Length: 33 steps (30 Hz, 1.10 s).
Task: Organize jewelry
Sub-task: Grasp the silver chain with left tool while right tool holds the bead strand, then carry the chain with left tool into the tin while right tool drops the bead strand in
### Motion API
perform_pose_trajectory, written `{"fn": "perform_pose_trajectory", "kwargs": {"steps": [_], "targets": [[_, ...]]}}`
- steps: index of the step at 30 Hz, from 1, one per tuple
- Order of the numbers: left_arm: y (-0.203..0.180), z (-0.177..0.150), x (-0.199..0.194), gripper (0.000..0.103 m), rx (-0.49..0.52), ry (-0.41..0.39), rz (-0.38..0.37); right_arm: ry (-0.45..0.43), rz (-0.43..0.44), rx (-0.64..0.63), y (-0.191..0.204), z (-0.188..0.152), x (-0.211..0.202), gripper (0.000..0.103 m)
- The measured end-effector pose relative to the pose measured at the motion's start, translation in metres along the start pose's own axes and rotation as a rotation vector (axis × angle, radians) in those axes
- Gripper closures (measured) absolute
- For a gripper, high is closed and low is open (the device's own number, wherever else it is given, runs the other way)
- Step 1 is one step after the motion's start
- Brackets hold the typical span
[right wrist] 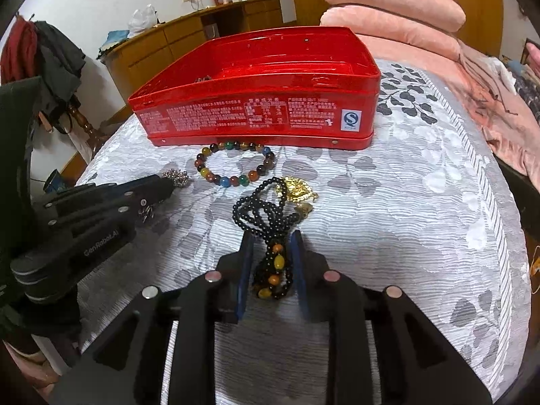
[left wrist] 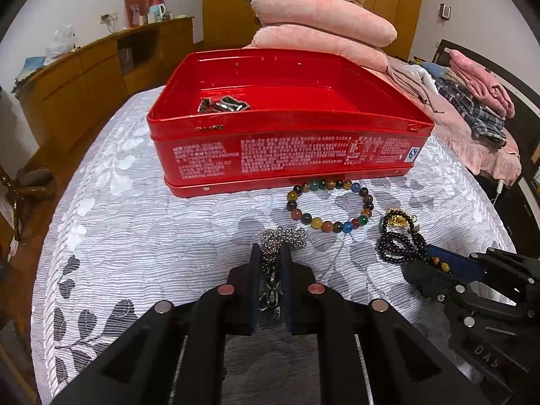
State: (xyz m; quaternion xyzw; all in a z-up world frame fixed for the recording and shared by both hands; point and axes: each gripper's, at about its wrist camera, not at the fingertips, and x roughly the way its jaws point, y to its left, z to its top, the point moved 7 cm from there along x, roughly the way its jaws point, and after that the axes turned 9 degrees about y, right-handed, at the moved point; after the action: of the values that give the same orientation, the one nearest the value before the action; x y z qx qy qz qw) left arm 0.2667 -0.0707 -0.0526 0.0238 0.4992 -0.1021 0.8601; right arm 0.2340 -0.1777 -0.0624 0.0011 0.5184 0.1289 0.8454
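Left wrist view: the left gripper point(left wrist: 271, 260) is pinched on the silver chain necklace point(left wrist: 281, 238), which lies limp on the bedspread point(left wrist: 135, 236) near the red tin point(left wrist: 287, 155). The right gripper point(right wrist: 271, 253) is spread slightly around the black bead necklace point(right wrist: 266, 212), pads apparently not pressing. Both strands are judged light, floppy and slippery; bunched sections are best gripped.

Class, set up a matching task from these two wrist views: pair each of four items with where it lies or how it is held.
1 silver chain
2 black bead necklace
3 multicoloured bead bracelet
4 red tin

A lies alone just in front of the tin
B between the left gripper's fingers
C open, some dark items inside
D between the right gripper's fingers

Pairs: 1-B, 2-D, 3-A, 4-C
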Motion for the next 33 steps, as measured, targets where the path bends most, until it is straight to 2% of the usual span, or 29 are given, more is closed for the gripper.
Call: {"fn": "perform_pose_trajectory", "kwargs": {"steps": [1,2,3,15,26,28,29,33], "targets": [[0.000,-0.001,0.000,0.092,-0.001,-0.001,0.000,0.000,-0.002,-0.003,0.000,0.000,0.000,0.079],[0.000,0.000,-0.001,0.092,-0.003,-0.003,0.000,-0.001,-0.008,-0.005,0.000,0.000,0.000,0.086],[0.000,0.000,-0.001,0.092,-0.004,-0.005,0.001,-0.001,-0.013,-0.007,0.000,0.000,0.000,0.088],[0.008,0.000,-0.024,0.092,-0.026,-0.058,-0.007,-0.058,-0.018,-0.009,0.005,0.004,-0.023,0.090],[0.009,0.019,-0.050,0.092,-0.024,-0.127,-0.001,-0.121,-0.027,-0.014,0.007,0.022,-0.048,0.090],[0.008,0.023,-0.053,0.092,-0.025,-0.136,0.001,-0.127,-0.028,-0.014,0.008,0.027,-0.050,0.093],[0.008,0.024,-0.054,0.092,-0.025,-0.139,0.002,-0.130,-0.027,-0.016,0.008,0.029,-0.051,0.100],[0.009,0.031,-0.057,0.092,-0.024,-0.151,0.004,-0.143,-0.027,-0.026,0.009,0.040,-0.054,0.100]]}}
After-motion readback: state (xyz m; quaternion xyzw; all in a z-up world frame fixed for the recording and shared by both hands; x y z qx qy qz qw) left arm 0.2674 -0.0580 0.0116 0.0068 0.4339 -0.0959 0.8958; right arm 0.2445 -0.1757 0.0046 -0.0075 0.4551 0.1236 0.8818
